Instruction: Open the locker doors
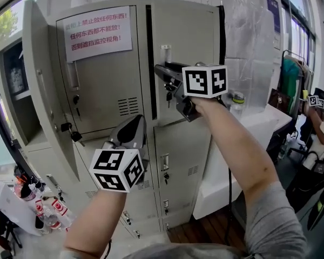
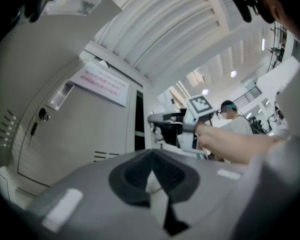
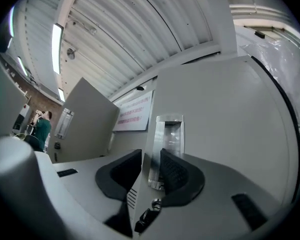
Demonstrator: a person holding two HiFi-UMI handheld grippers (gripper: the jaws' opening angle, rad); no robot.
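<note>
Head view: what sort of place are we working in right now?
Probably a locker corner in a workshop-style or office hall: a bank of grey metal lockers with a posted paper notice, a clothes rack off to the right, and a ribbed ceiling with strip lights.

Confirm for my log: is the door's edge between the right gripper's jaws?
Yes, the jaws of the right gripper straddle the locker door's edge at its clear handle.

A locker corner of a large workshop-like hall: grey steel lockers (image 1: 190, 47) carrying a printed notice (image 1: 97, 34), a ribbed metal ceiling (image 3: 140, 29) with strip lights (image 3: 56, 41), tall windows (image 1: 299, 31) at two o'clock, and a clothes rack (image 1: 290, 72) at three o'clock.
</note>
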